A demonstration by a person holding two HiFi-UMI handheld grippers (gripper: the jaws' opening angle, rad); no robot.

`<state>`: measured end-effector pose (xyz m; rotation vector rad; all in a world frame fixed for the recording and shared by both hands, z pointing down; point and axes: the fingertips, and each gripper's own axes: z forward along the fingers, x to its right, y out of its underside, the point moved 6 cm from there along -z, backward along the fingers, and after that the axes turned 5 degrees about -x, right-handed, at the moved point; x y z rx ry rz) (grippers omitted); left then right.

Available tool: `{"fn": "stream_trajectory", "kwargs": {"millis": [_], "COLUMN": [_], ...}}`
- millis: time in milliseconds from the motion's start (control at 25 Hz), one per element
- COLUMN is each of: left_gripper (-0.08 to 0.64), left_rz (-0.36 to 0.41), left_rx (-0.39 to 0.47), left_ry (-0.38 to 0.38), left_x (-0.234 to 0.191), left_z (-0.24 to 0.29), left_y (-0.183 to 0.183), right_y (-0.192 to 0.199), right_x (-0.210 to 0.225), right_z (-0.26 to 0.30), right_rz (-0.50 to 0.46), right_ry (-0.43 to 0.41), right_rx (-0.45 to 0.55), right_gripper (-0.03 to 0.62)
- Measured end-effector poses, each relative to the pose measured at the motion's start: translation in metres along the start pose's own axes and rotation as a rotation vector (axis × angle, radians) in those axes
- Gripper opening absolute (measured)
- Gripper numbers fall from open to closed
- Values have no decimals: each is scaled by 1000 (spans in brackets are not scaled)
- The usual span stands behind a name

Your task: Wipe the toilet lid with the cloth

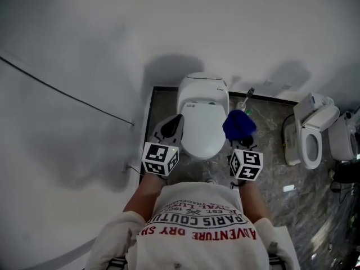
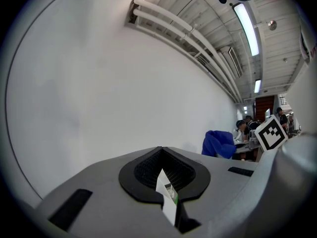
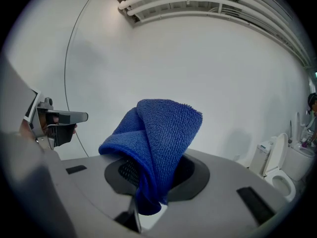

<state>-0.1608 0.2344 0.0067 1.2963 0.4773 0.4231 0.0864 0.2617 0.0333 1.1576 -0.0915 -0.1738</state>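
Cloth (image 3: 157, 143): blue terry, folded over on itself, clamped in my right gripper (image 1: 241, 142) just right of the toilet lid (image 1: 202, 122) and held above it, ready, I judge, for a first stroke. Lid: white, closed, glossy. Left gripper (image 1: 170, 127): jaws pressed together on nothing, parked just left of the lid, probably to keep clear.

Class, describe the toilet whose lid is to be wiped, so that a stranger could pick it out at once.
Look along the dark floor at the foot of the white wall. The toilet stands at its left end, straight ahead of the person. Unlike the second toilet to its right, whose lid is raised, its lid is shut.
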Motion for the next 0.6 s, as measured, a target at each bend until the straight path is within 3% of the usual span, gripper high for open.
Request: {"fn": "stream_trajectory", "kwargs": {"millis": [600], "left_gripper": [6], "left_rz": [-9], "left_rx": [10], "left_ry": [11], "left_x": [17], "left_z": [-16], "left_y": [2], "right_y": [13], "right_x": [-3], "right_z": [-19], "right_rz": [10], "right_ry": [16], "right_rx": [-5], "right_gripper": [87]}}
